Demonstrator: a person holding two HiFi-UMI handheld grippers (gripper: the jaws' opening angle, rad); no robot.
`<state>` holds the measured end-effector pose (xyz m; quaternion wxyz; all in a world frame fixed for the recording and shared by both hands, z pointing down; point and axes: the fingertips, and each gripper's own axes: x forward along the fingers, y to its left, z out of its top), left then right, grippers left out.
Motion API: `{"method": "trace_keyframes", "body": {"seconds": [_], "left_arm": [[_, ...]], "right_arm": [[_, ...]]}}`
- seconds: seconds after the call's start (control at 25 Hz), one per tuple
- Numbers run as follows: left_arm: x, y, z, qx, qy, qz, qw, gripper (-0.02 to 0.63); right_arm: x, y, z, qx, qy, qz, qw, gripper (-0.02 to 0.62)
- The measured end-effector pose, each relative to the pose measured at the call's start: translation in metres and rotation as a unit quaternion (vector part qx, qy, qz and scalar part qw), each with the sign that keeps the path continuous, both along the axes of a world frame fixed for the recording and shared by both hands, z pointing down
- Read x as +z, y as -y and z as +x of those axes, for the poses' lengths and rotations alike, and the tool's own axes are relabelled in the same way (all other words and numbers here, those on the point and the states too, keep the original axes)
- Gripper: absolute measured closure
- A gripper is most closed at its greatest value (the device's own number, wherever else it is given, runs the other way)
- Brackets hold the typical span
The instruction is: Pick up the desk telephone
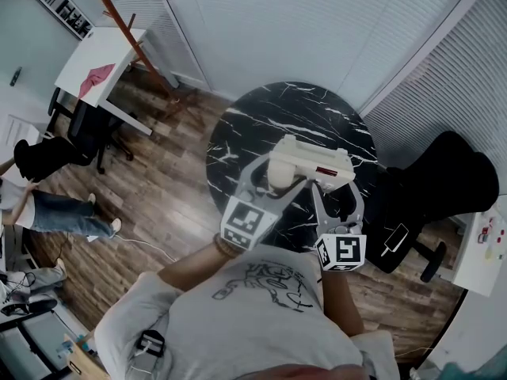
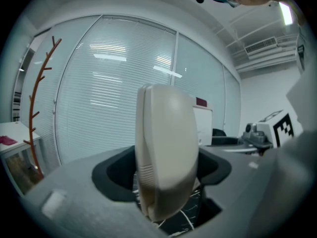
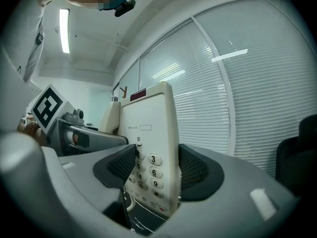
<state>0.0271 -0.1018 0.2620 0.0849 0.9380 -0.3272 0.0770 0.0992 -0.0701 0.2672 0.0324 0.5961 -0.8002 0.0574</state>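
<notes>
Round tabletop (image 1: 238, 145): black marble pattern w/ white veining, centre of rm.
Floor (image 1: 158, 196): dark wood planks.
Window blinds (image 1: 277, 22): white, slats closed, along far wall & right side.
Coat rack (image 1: 127, 30): reddish wood, just beside white desk (image 1: 111, 50), upper left.
Red cloth (image 1: 97, 79): lies on that desk.
Black office chair (image 1: 447, 184): right of tabletop, near it.
Second black chair (image 1: 43, 155): left edge, next to desk.
Person in jeans (image 1: 59, 214): near second chair.
Ceiling strip light (image 3: 64, 31): on.
</notes>
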Motion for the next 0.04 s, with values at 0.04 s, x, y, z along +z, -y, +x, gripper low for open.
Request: {"method": "trace_keyframes", "body": {"seconds": [0.04], "left_arm": [[0.0004, -0.0001, -0.0002, 0.0, 0.0, 0.0, 1.0, 0.272]], "right_arm": [[0.0003, -0.0001, -0.0001, 0.0, 0.0, 0.0, 1.0, 0.325]]}}
